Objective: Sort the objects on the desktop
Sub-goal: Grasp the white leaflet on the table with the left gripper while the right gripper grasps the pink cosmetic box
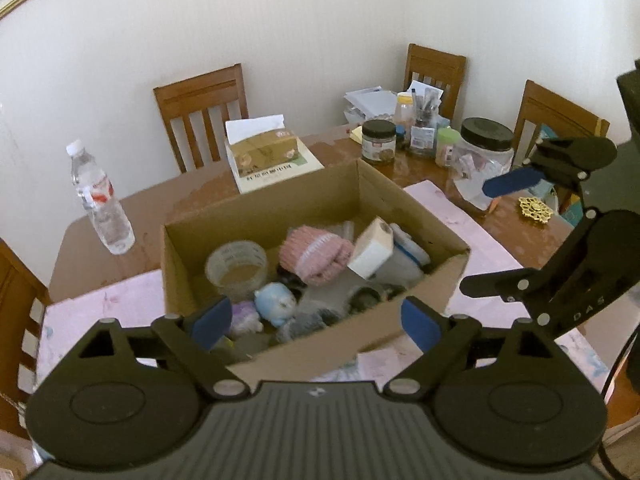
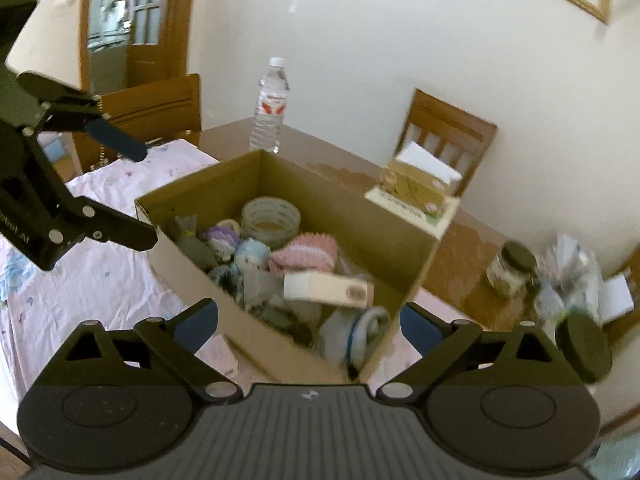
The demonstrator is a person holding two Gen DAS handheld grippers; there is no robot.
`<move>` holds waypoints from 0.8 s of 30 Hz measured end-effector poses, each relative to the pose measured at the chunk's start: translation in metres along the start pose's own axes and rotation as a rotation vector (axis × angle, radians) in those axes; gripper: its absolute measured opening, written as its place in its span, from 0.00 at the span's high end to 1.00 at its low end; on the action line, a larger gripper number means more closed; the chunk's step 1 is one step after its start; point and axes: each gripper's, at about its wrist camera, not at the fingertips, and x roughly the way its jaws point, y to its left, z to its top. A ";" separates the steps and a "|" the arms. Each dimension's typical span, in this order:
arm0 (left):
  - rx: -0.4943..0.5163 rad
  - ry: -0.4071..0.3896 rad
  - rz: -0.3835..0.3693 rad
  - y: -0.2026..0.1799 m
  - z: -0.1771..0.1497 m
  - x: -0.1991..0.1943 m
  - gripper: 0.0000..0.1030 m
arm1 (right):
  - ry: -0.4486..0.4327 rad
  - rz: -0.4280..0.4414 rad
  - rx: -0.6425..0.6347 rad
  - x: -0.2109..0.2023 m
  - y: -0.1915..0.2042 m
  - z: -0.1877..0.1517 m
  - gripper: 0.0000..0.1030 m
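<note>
Both tongs spread wide and empty over the packed box
Left gripper (image 1: 316, 322) and right gripper (image 2: 308, 326) hang above the cardboard box (image 1: 400, 322); judged best to settle on one top item, such as the white carton (image 1: 372, 252), before closing

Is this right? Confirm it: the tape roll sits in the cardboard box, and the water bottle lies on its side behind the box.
Not quite. The water bottle stands upright, cap on top, as the right wrist view shows. The rest holds: the tape roll sits in the cardboard box, and the bottle is behind the box.
</note>
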 end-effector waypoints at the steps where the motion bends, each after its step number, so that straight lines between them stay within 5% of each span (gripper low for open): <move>1: -0.003 0.001 0.001 -0.004 -0.002 0.000 0.11 | 0.002 -0.003 0.017 -0.003 -0.001 -0.004 0.03; 14: -0.068 0.099 -0.036 -0.050 -0.030 0.034 0.11 | 0.059 -0.066 0.157 -0.033 -0.015 -0.059 0.02; 20: -0.089 0.151 0.007 -0.056 -0.044 0.061 0.12 | 0.084 -0.078 0.192 -0.037 -0.023 -0.073 0.02; 24: -0.109 0.183 0.016 -0.054 -0.052 0.080 0.21 | 0.087 -0.086 0.201 -0.042 -0.026 -0.076 0.02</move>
